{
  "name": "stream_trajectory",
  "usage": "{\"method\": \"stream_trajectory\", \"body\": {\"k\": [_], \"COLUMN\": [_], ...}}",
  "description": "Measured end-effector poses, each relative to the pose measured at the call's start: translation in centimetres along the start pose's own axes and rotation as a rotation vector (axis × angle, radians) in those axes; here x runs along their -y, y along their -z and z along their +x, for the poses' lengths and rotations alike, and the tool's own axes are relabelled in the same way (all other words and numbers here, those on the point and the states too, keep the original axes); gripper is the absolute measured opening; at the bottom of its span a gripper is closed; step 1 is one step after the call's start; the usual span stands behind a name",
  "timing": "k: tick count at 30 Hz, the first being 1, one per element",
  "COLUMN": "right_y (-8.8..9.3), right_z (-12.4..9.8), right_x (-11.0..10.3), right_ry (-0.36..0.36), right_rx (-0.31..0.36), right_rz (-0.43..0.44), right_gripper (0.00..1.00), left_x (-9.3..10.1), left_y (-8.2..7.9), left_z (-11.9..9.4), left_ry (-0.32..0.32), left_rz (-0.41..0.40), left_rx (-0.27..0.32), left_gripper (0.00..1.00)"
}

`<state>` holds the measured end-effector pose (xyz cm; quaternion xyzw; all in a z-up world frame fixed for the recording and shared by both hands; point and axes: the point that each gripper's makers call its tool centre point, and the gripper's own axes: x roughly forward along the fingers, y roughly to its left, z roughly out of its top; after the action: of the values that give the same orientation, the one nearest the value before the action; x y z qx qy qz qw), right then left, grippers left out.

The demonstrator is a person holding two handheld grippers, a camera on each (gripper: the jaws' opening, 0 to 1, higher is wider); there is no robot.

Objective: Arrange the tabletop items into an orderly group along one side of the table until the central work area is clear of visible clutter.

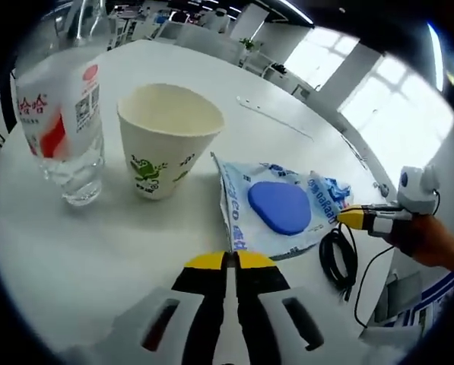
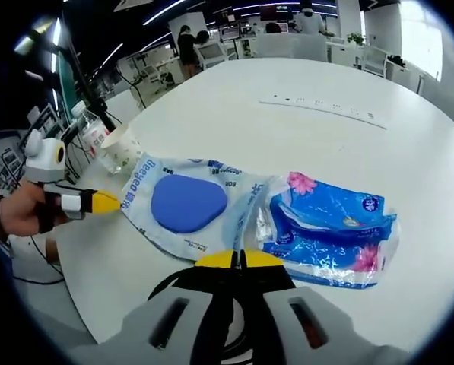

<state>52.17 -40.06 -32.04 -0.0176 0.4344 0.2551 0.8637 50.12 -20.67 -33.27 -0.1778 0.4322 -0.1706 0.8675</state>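
Two grippers meet on one wipes pack [image 1: 281, 208] and both have it pinched! Left gripper [image 1: 229, 262] has its fingers clenched on the pack's near edge, right gripper [image 2: 239, 260] clamps the opposite edge. On the white worktop [image 1: 97, 258] the pack lies flat, blue lid up, just beside a paper cup [image 1: 168, 138] and a water bottle [image 1: 61, 114]. A blue tissue packet [image 2: 329, 228] lies against the pack's other end. A black cable [image 1: 338, 257] coils at the worktop's edge.

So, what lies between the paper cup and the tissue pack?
The wipes pack with a blue lid lies between the cup and the tissue pack, in the right gripper view.
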Motion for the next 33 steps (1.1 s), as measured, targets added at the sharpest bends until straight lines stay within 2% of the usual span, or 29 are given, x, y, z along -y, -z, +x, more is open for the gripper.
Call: {"method": "stream_trajectory", "body": {"k": [8,11,23,33], "right_y": [-0.6,-0.9,-1.3,-1.2], "right_z": [0.8,1.1,1.4,0.9], "right_x": [0.0,0.1,0.5,0.5], "right_ry": [-0.005,-0.003,-0.006,0.001], "right_rx": [0.008,0.011,0.008,0.019], "right_rz": [0.005,0.006,0.008,-0.005], "right_gripper": [0.00,0.00,0.00,0.03], "left_x": [-0.6,-0.6,-0.8,-1.4], "left_y": [-2.4,-2.9,-2.4,-2.8], "left_z": [0.4,0.5,0.4,0.2], "left_ry": [-0.036,-0.040,-0.047,-0.051], "left_rz": [-0.021,-0.030,-0.049,-0.072], "left_rx": [0.063,0.072,0.069,0.077], "left_gripper": [0.00,0.00,0.00,0.02]}}
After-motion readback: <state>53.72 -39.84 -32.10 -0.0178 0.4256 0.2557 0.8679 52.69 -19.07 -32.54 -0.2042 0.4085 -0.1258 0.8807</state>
